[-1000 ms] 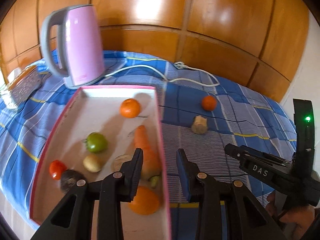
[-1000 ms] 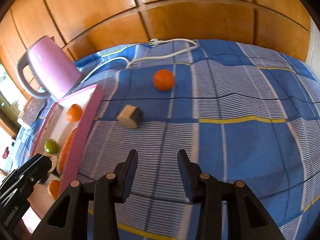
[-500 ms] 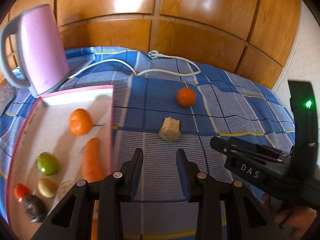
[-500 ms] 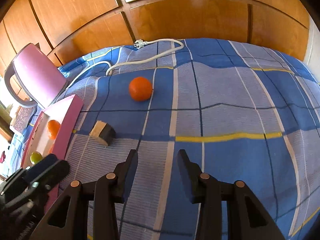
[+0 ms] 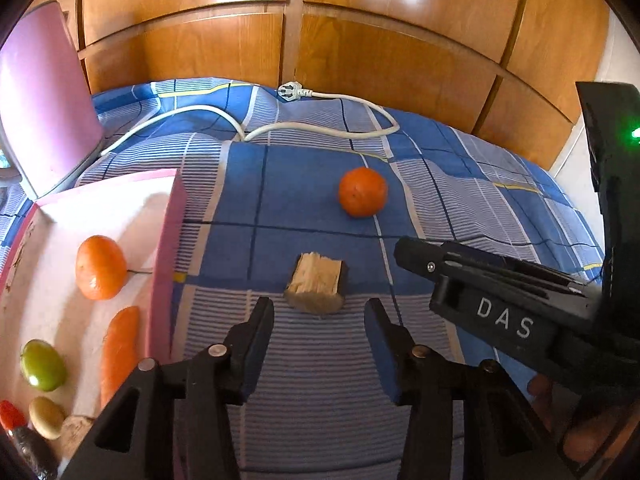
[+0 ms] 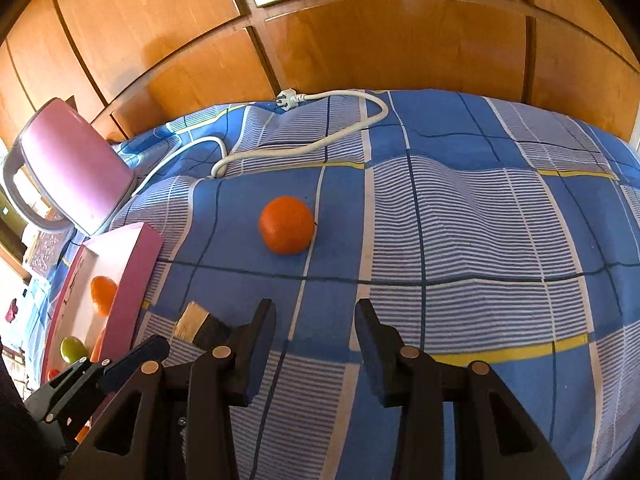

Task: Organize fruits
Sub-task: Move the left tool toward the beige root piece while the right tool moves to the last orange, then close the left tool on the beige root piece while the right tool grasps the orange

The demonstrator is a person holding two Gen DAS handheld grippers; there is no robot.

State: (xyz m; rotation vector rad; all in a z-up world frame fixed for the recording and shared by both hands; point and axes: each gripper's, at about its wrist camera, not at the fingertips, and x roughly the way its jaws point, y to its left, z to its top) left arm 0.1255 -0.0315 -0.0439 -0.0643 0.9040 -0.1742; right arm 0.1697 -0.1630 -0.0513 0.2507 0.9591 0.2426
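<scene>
A pink-rimmed white tray (image 5: pixel 164 240) on the left holds an orange (image 5: pixel 100 267), a carrot (image 5: pixel 118 348), a green fruit (image 5: pixel 43 365) and other small produce. A loose orange (image 5: pixel 363 191) lies on the blue checked cloth; it also shows in the right wrist view (image 6: pixel 286 230). A tan cut chunk (image 5: pixel 316 284) lies just ahead of my open, empty left gripper (image 5: pixel 318 312). My right gripper (image 6: pixel 316 312) is open and empty, short of the orange, with the chunk (image 6: pixel 198 325) to its left. The right gripper's body (image 5: pixel 500 308) shows at right in the left wrist view.
A pink electric kettle (image 6: pixel 76 172) stands at the far left behind the tray (image 6: pixel 132 280). Its white cord and plug (image 6: pixel 292 98) loop across the cloth behind the orange. Wooden panelling closes the back. The left gripper's tip (image 6: pixel 132 356) shows low left in the right wrist view.
My left gripper has swung right, off the tray and up to the tan chunk. My right gripper has moved forward, closer to the loose orange. Both stayed open.
</scene>
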